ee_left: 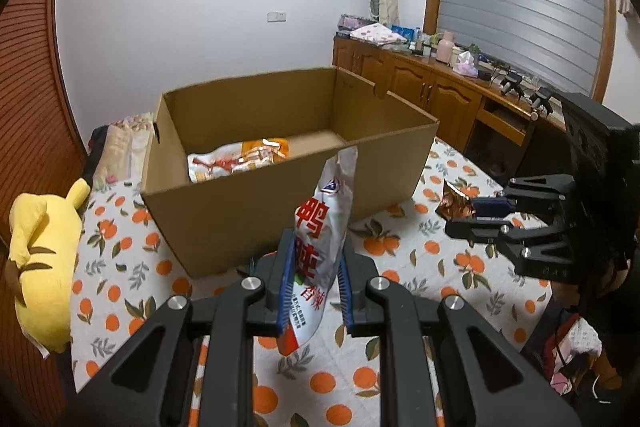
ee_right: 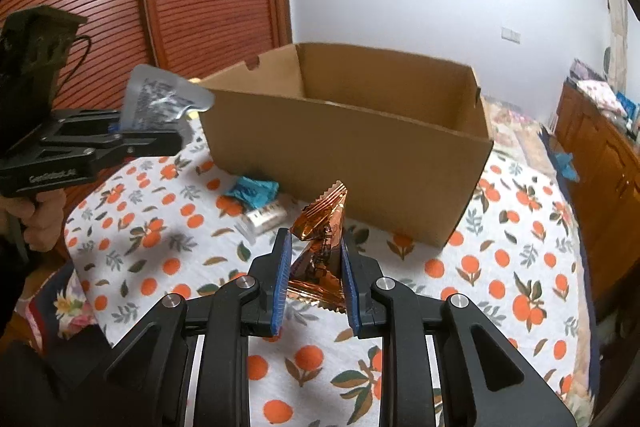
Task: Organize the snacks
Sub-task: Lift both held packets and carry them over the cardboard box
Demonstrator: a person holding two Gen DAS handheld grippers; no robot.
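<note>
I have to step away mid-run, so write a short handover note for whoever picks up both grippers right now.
Left gripper: shut on a white snack pouch with red lettering, held upright in front of the box.
Right gripper: shut on a crinkled copper foil wrapper, also short of the box.
Open brown cardboard box sits on the orange-print cloth; one orange-and-white snack bag is already inside.
Left to do: drop both held snacks in, then collect the blue wrapper and the small white packet lying beside the box.
</note>
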